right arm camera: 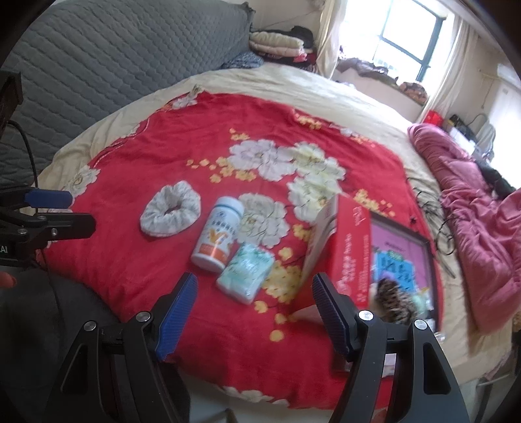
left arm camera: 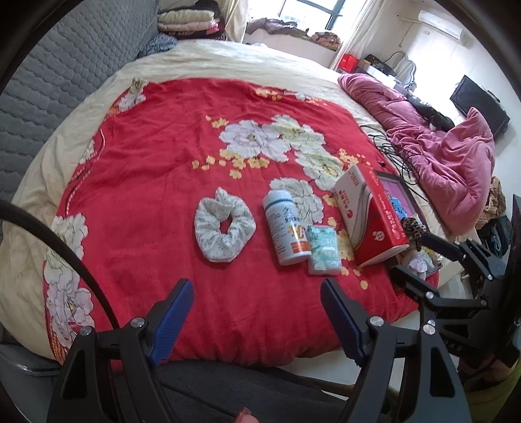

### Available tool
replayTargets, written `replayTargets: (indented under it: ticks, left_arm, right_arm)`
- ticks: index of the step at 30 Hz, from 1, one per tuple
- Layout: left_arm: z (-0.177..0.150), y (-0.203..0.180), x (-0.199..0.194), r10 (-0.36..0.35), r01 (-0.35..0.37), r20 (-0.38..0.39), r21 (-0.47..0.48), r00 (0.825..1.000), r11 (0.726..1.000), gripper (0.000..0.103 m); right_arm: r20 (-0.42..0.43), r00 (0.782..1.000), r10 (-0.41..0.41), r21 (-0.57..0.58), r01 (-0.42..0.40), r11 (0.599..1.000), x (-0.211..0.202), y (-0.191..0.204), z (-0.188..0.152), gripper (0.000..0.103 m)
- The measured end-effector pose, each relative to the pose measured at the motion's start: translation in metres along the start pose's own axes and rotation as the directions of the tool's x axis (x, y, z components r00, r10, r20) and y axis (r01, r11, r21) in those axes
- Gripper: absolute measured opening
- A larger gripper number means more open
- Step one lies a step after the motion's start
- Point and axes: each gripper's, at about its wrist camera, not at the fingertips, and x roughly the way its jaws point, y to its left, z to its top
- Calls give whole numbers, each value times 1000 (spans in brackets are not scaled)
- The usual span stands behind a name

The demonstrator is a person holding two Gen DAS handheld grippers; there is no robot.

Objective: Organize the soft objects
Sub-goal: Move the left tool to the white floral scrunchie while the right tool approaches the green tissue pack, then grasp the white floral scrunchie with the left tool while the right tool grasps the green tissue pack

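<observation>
A white patterned scrunchie point(left arm camera: 224, 226) point(right arm camera: 170, 213) lies on the red flowered blanket point(left arm camera: 156, 182) point(right arm camera: 136, 260). To its right lie a white bottle with an orange label point(left arm camera: 286, 227) point(right arm camera: 217, 239) and a teal tissue pack point(left arm camera: 324, 250) point(right arm camera: 245, 271). A leopard-print scrunchie point(left arm camera: 413, 227) point(right arm camera: 392, 301) rests on a framed picture point(right arm camera: 402, 257) beside a red box point(left arm camera: 371, 214) point(right arm camera: 345, 247). My left gripper point(left arm camera: 257, 293) is open and empty, short of the white scrunchie. My right gripper point(right arm camera: 255, 286) is open and empty, near the tissue pack; it also shows in the left wrist view point(left arm camera: 420, 257).
A pink quilt point(left arm camera: 449, 162) point(right arm camera: 482, 234) is bunched at the bed's right side with black cables point(left arm camera: 397, 156) beside it. A grey padded headboard point(left arm camera: 65, 71) point(right arm camera: 114, 48) stands at left. Folded bedding point(left arm camera: 192, 19) is stacked at the far corner.
</observation>
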Motion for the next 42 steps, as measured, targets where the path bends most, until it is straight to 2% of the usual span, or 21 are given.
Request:
replayTargets:
  ticks: [9,12,16,21,31,42]
  left_arm:
    - [2,24,30,23,-26,-49,-61,999,998,80]
    - [7,35,43,30,-35,-66,-84,997,996,80]
    - [13,43,60,50,-58,-89,-89,995,994,80]
    - [21,50,81,51,-62,-115,-94,992,994,80]
    - [37,64,117,46,-62,-146,-110,988,992,80]
    - [51,59,146,36,-49,-172,-71,984,996,80]
  right_arm:
    - [-63,996,60,38,-58,998,37,8,-6,74]
    - [-79,995,56,42,-53,998,49,8,-9,74]
    - [-114,990,77,100,-66,993,70,5,-13,74]
    - [-147,987,69,169,-43,985,96,-1,-16,74]
    - [-215,976,32,199,12,980,144,4,-17,74]
    - [-245,969,-11,233,70,970,168,-9,-15,74]
